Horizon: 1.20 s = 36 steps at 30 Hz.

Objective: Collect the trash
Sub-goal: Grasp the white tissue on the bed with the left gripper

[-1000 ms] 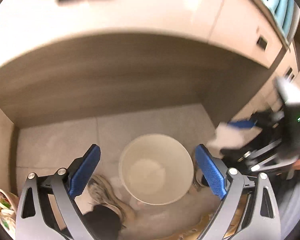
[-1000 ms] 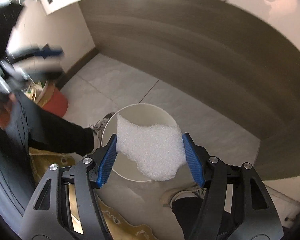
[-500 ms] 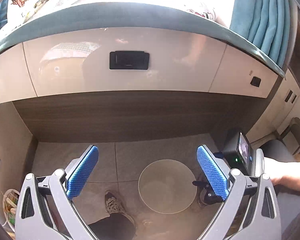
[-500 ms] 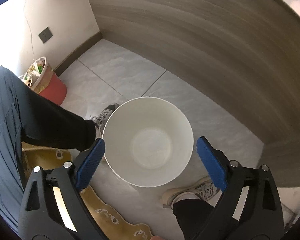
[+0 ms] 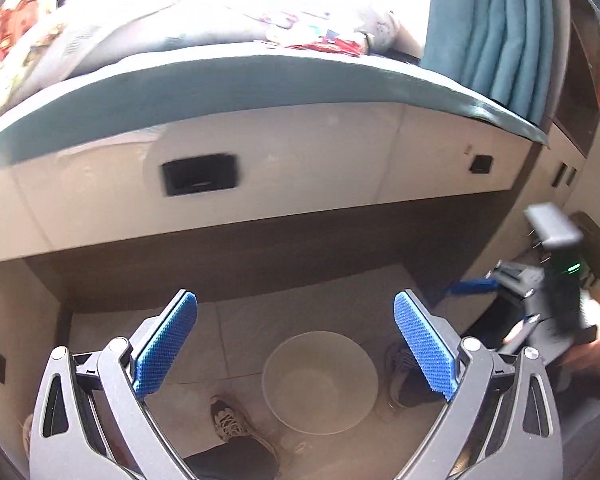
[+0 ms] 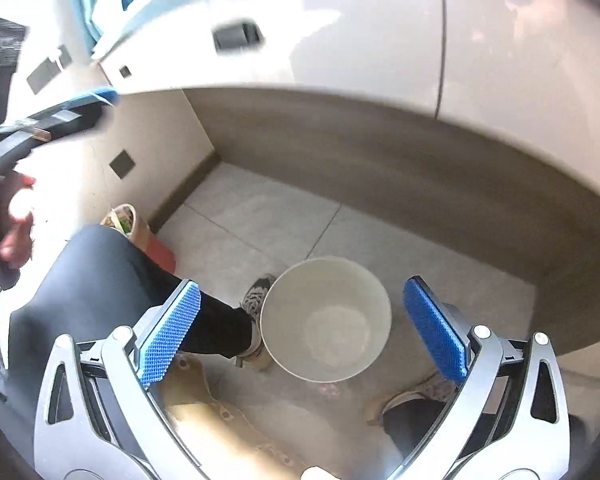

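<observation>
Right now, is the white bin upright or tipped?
Upright: the bin stands on the floor, round mouth facing up, its bottom visible inside.

My other claw point(image 5: 480, 286) smears into blur at the right edge of my left view, its grip unreadable, the red tub point(image 6: 140, 236) sits half behind my knee point(image 6: 100, 280), and my shoe point(image 6: 412, 396) hides behind my own finger.

My right gripper point(image 6: 302, 328) hangs over the white bin point(image 6: 326, 318), jaws opening, nothing between them, mouth clear. Shoes point(image 6: 256, 300) touch the bin's left rim, another shoe point(image 6: 416, 396) near right. Cabinet overhang point(image 6: 380, 148) blocks behind. Red bucket point(image 6: 140, 232) fills the corner. Tile floor point(image 6: 260, 216) beyond is free.
</observation>
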### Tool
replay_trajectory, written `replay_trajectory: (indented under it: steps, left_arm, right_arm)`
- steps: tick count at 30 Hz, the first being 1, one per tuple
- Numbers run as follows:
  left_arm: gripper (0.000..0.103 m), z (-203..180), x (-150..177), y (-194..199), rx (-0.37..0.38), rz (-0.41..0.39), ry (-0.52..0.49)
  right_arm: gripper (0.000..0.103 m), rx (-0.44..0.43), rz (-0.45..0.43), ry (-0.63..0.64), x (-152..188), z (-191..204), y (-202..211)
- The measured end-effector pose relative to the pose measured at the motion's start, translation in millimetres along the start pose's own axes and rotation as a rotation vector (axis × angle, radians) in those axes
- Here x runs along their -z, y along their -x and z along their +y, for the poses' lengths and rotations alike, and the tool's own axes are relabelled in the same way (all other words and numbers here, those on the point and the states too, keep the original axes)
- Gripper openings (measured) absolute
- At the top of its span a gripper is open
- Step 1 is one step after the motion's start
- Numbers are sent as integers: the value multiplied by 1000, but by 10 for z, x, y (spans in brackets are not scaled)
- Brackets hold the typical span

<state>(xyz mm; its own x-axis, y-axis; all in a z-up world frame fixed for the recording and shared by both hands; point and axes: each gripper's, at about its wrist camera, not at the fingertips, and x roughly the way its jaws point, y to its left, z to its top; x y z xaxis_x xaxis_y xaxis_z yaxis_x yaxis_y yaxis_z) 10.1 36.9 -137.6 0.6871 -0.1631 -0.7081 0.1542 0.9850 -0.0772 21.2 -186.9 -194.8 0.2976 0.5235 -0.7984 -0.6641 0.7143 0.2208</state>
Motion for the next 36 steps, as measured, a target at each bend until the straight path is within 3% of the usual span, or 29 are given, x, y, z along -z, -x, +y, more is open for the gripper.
replay_trajectory:
  steps: [3,8,11,15,20,23,24,26,27,28,29,34,36]
  left_arm:
    - [97,-105,-156,-59,28,41,-19]
    - [97,-316,-585,35,101,-20,-82]
    - [97,-316,-970,21,76,-55,-101]
    - [97,-193,-1512,-232,3,-53,-74]
    - [97,-29,-2138,-534,49,-20,35]
    - [96,-41,-2463,-665,-7,-30,37]
    - [93,-36,-2556,-735,-18,-25,44]
    - [72,11,-2692,-923,6,10,65]
    - [52,23,-2747,-1054,9,38,75]
    - [42,38,-2772,-1168,-9,69,78]
    - [41,38,-2791,-1268,-35,91,72]
    - [40,-57,-2810,-1347,-93,59,20]
    - [31,-50,-2809,-1329,-90,48,23]
  right_arm:
    - [98,41,-37,18,-150,-26,380]
    - [98,77,-179,-2,-389,-173,1013]
    - [98,93,-255,-28,-532,-270,1263]
    - [98,113,-302,-26,-713,-390,1370]
    - [98,95,-284,-55,-745,-528,1314]
    - [98,94,-266,-48,-735,-543,1223]
    - [98,95,-258,-48,-700,-569,1202]
    - [98,91,-236,-52,-645,-561,1114]
    - [98,89,-226,-54,-624,-567,1078]
    - [98,88,-216,-53,-613,-576,1046]
    - [98,88,-211,-50,-588,-577,1027]
    - [98,85,-205,-33,-602,-594,994]
    - [98,86,-207,-31,-629,-594,990]
